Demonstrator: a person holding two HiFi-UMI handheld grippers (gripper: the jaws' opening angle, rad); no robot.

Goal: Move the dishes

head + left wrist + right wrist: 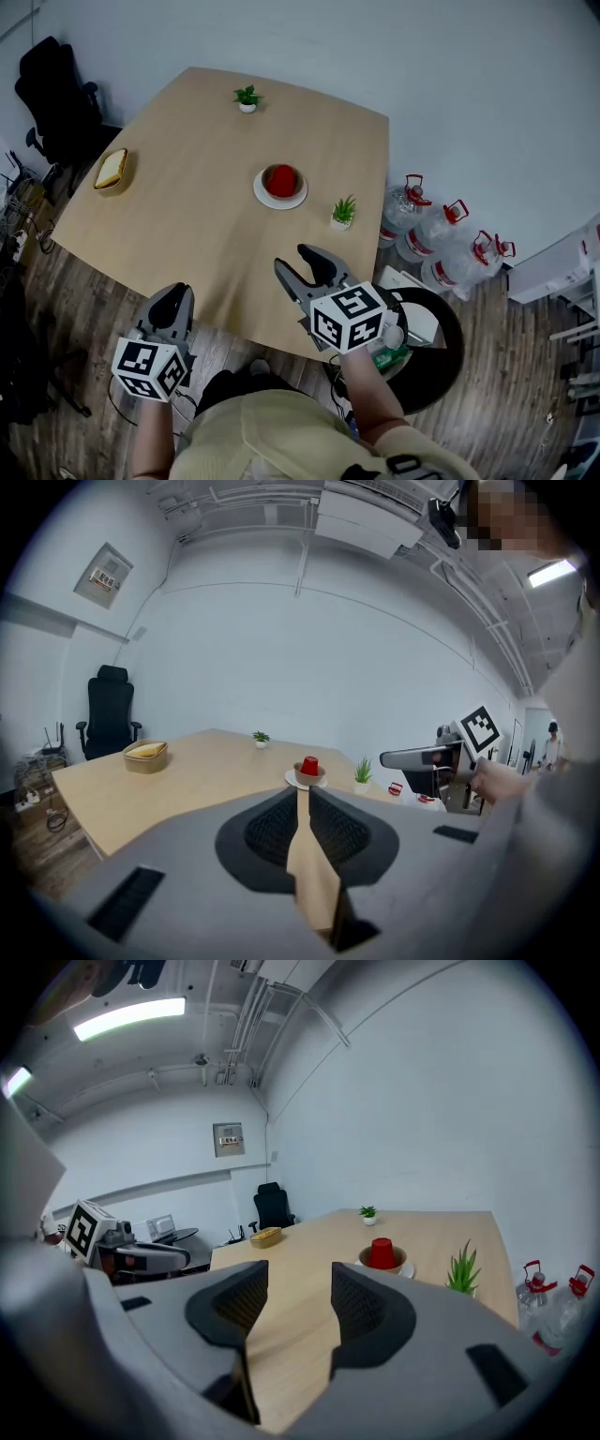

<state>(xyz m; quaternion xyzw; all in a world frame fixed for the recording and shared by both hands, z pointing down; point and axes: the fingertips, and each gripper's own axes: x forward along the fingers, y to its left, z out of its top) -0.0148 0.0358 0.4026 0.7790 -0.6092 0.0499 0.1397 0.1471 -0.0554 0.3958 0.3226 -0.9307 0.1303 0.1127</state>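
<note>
Dishes, a red cup (280, 177) on a white plate (279, 200), are stacked toward the table's (187, 216) right edge. The right claw (296, 262) is held wide and empty at the near edge, seemingly readied for them; the left claw (172, 296) is shut, empty

open near tabletop (187, 216), plant (343, 211) beside plate (281, 205)

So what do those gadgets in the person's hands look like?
The left gripper and right gripper are grey, with black ribbed pads and a white cube of black square markers each. The person wears a beige shirt.
</note>
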